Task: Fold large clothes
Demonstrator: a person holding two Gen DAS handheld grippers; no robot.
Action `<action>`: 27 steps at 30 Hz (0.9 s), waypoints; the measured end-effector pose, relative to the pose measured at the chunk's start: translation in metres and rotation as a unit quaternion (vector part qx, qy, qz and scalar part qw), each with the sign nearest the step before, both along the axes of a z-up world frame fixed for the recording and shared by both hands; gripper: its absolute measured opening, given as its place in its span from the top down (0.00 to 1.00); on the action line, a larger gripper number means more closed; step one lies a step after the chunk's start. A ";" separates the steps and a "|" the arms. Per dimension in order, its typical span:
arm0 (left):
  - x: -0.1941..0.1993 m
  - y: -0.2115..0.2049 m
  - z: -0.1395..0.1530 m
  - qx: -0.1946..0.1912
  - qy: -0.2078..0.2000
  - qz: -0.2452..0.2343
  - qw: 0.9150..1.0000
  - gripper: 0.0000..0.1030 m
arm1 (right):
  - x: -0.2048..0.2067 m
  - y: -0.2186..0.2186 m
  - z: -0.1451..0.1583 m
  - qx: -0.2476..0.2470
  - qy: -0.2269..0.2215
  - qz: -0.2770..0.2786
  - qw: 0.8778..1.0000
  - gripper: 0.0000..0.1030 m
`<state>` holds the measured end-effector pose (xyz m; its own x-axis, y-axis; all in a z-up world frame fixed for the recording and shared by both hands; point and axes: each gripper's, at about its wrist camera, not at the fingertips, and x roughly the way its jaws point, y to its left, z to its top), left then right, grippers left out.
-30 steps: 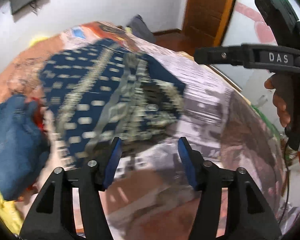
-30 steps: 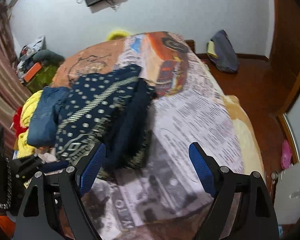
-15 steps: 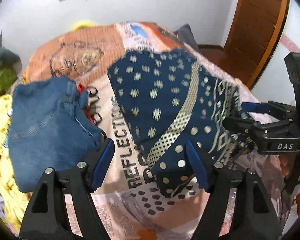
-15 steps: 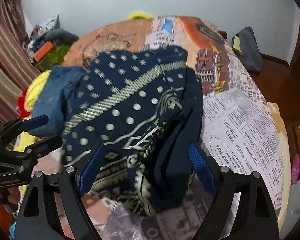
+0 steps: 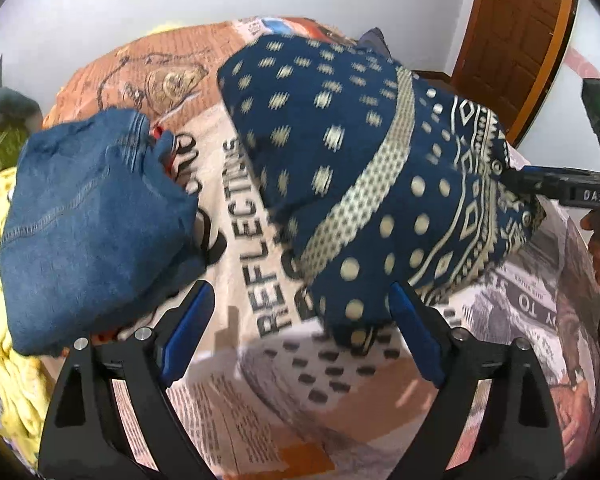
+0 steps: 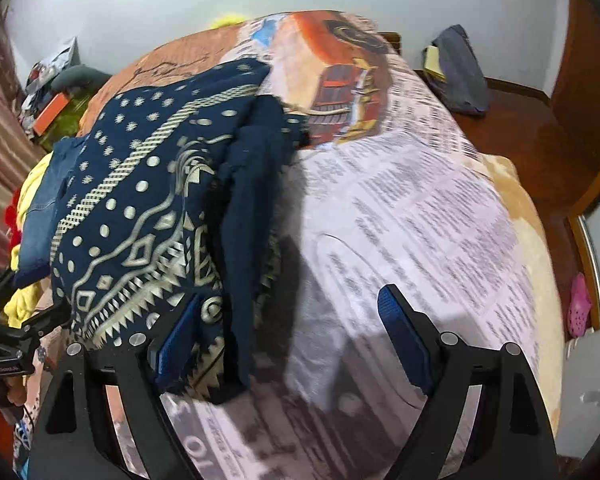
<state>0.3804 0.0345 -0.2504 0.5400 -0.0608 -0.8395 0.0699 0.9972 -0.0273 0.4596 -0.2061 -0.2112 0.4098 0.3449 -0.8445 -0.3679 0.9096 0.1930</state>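
— Garment lying where, from the left claw?
— Its near corner is sitting between the wide-open, empty fingers, long axis running away up the bed.
— And the right claw?
— Gaping too (holding nothing), garment left of centre, touching its left finger.

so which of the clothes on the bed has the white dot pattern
The navy garment in the middle of the bed, with pale dots and a checked band. The folded denim piece beside it is plain blue, and the yellow knit has no print.
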 end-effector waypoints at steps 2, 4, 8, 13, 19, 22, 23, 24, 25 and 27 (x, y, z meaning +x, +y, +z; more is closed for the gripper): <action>-0.007 0.002 -0.005 0.007 0.009 0.005 1.000 0.13 | -0.006 -0.008 0.002 0.001 0.002 -0.007 1.000 0.19; -0.017 0.005 -0.014 0.047 0.022 0.018 0.999 0.13 | -0.011 -0.012 0.005 -0.017 -0.008 -0.021 1.000 0.19; -0.035 0.023 -0.019 0.062 0.033 0.039 0.997 0.13 | -0.013 -0.028 0.011 -0.037 -0.013 -0.038 0.999 0.19; -0.043 0.045 0.010 0.047 0.008 0.067 0.997 0.13 | -0.019 -0.038 0.029 -0.005 -0.014 -0.045 0.999 0.17; -0.026 0.043 0.063 0.015 -0.055 0.060 0.997 0.13 | -0.018 -0.015 0.053 0.036 -0.037 -0.018 0.999 0.17; -0.010 0.036 0.080 0.001 -0.077 0.048 0.996 0.13 | -0.010 0.001 0.058 0.055 -0.041 -0.002 0.998 0.17; -0.004 0.034 0.083 -0.005 -0.080 0.046 0.996 0.13 | -0.007 0.006 0.059 0.060 -0.041 0.002 0.997 0.17; 0.005 0.032 0.085 -0.013 -0.080 0.043 0.996 0.13 | -0.005 0.010 0.060 0.064 -0.041 0.005 0.997 0.17; 0.013 0.030 0.085 -0.022 -0.078 0.040 0.996 0.13 | 0.000 0.017 0.060 0.071 -0.040 0.010 0.997 0.17; 0.028 0.027 0.083 -0.041 -0.070 0.036 0.996 0.13 | 0.007 0.025 0.057 0.081 -0.035 0.018 0.996 0.17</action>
